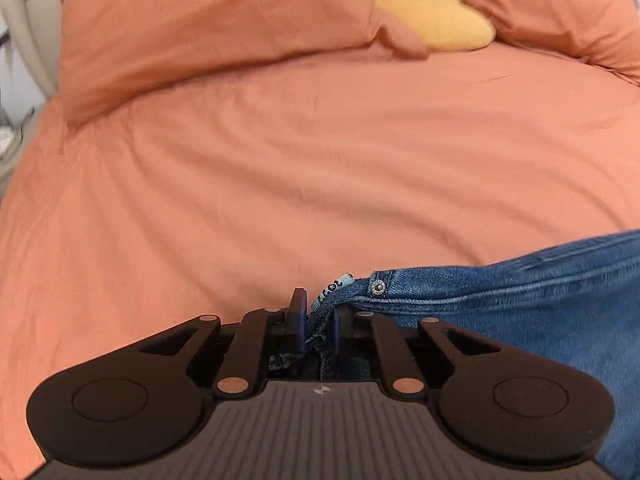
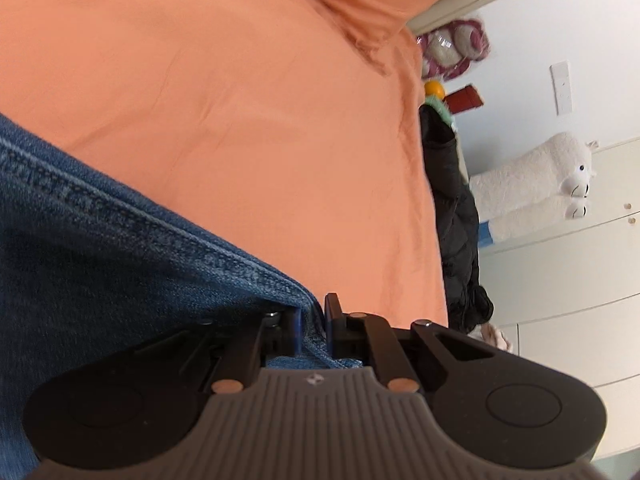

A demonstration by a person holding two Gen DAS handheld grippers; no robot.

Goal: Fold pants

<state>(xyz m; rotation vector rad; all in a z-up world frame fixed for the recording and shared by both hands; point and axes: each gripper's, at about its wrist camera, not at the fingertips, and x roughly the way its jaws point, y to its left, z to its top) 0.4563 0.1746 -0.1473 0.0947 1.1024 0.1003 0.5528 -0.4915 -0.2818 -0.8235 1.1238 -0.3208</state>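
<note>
Left wrist view: the left tool (image 1: pixel 318 320) is seen closed to a narrow gap, w/ a bunched edge of the jeans (image 1: pixel 520 296) pinched between its blue pads. The denim is mid-blue, coarse-woven, w/ paler double stitching along the seams; a round metal rivet (image 1: pixel 377 287) is set near the gripped corner, and a pale label tab w/ dark lettering is turned up just beside it. The rest of the cloth is spread away to the right, over the bed (image 1: pixel 280 168). The sheet is salmon-orange, matte, softly creased in long diagonal wrinkles. Two pillows in the same orange cloth are seen at the far end, a left pillow (image 1: pixel 208 28) and a right pillow (image 1: pixel 552 4), w/ a fuzzy yellow cushion (image 1: pixel 432 16) wedged between them. A beige padded headboard (image 1: pixel 24 12) is glimpsed at far left.

Right wrist view: the right tool (image 2: pixel 312 320) is likewise nearly closed, a folded denim hem clamped between the pads. A thick stitched seam is run diagonally up-left from the grip; the jeans fill the lower left of the frame and lie on the orange sheet. Beyond the bed edge, a black padded jacket (image 2: pixel 456 216), a white plush alpaca (image 2: pixel 536 176), white cabinets (image 2: pixel 580 280) w/ small knobs, a wall switch plate (image 2: pixel 561 87) and a pink-and-white bundle (image 2: pixel 452 50) are seen against a white wall.
</note>
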